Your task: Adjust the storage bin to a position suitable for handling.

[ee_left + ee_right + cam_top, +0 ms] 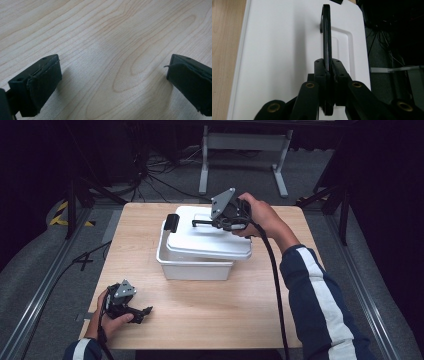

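Two grippers in play, one working. The right gripper [210, 223] has its fingers pinched tight on the thin black handle [326, 37] that stands up from the middle of the white lid [210, 242]. The lid sits askew over the white bin [195, 267] at mid-counter: its near edge overhangs the bin's front-right rim, and the back-left side of the bin, with a black latch [172, 222], is exposed. Judgement: the lid is gripped and part-lifted, free of the bin's rim on at least one side; carrying it clear and setting it down is not yet done.

Pose, right: the hand [260, 215] reaches in from the right side, forearm in a dark sleeve with a white stripe, gripper held roughly level above the lid, fingers pointing left.

Pose, left: the left gripper [142, 312] rests low at the near-left corner of the wooden counter [200, 320], well apart from the bin. Its fingers [42, 82] are spread wide with bare wood between them.
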### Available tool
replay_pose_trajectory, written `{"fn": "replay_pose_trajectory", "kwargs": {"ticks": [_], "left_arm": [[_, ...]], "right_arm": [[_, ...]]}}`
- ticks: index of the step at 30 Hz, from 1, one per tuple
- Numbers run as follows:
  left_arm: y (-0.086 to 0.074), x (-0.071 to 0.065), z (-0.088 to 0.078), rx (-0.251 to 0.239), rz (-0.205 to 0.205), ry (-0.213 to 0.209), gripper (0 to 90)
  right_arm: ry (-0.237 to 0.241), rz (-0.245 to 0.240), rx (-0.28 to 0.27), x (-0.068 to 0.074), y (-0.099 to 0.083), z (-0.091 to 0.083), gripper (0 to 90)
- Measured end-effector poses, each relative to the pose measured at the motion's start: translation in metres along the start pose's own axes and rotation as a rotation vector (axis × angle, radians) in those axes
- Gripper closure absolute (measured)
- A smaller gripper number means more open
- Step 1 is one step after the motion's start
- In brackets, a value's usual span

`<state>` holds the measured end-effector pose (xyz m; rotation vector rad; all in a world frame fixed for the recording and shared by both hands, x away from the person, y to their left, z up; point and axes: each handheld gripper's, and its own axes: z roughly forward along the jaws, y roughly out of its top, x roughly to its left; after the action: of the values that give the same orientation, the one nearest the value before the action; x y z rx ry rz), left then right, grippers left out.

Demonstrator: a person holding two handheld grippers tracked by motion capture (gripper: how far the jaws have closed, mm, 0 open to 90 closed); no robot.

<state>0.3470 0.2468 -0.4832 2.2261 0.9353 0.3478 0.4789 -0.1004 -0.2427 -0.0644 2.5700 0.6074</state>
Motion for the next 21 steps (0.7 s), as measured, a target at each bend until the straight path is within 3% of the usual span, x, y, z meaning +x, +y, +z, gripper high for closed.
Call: {"fn": "replay_pose_trajectory", "kwargs": {"ticks": [14, 21], "left_arm": [[0.000, 0.000, 0.000, 0.000, 0.000, 0.000, 0.2], [0.000, 0.000, 0.000, 0.000, 0.000, 0.000, 0.2]], "right_arm": [[-0.033, 0.038, -0.009, 0.000, -0.021, -0.020, 84.8], [-0.052, 0.063, 0.000, -0.001, -0.046, -0.035, 84.6]]}}
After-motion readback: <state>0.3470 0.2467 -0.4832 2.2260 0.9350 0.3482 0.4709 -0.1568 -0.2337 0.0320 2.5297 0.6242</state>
